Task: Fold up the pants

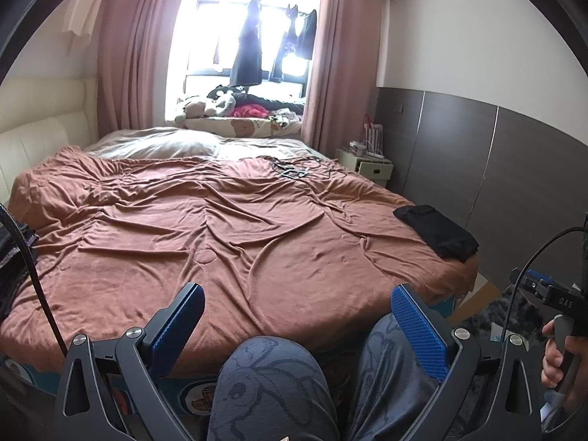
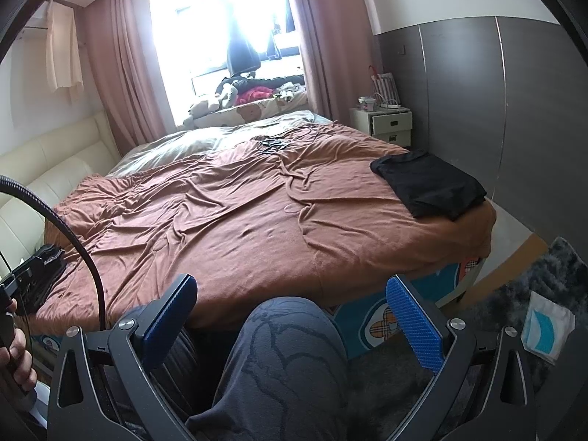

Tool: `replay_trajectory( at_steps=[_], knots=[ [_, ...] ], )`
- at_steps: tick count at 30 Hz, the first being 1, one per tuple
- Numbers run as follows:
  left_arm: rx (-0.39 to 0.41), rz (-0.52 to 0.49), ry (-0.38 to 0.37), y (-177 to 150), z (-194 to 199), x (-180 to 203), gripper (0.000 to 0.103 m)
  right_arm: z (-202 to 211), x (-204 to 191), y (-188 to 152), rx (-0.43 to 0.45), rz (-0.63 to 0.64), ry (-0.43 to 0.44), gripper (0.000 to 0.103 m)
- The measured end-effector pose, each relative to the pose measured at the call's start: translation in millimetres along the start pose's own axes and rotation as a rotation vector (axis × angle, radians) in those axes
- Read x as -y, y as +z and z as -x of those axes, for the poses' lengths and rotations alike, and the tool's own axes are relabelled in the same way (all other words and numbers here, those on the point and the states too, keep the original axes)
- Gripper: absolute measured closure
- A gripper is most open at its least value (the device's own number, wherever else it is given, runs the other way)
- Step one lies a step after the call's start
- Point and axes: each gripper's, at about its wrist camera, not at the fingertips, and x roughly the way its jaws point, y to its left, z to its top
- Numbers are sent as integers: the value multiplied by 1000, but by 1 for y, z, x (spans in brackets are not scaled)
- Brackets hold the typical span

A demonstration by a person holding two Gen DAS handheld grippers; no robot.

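Note:
A folded black pair of pants (image 1: 435, 231) (image 2: 430, 187) lies flat at the right edge of the brown bed cover (image 1: 228, 228) (image 2: 220, 220). A heap of dark clothes (image 1: 14, 253) (image 2: 47, 268) sits at the bed's left edge, partly cut off. My left gripper (image 1: 297, 290) is open and empty, held low over the near bed edge above the person's knees (image 1: 272, 378). My right gripper (image 2: 291, 283) is open and empty too, at the foot of the bed, well short of the folded pants.
A tangle of cables (image 1: 290, 169) (image 2: 272, 143) lies far back on the bed. A white nightstand (image 2: 389, 125) stands against the grey wall. Plush toys and clothes crowd the window sill (image 1: 235, 110). A dark rug (image 2: 514, 308) and a white-blue packet (image 2: 547, 327) are on the floor.

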Motion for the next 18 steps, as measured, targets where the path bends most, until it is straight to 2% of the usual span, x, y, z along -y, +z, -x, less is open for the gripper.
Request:
replay_trajectory(
  at_steps=[18],
  knots=[
    [0,-9,4,0,2,2,1,1,2,2,1,1,-3,0]
  ],
)
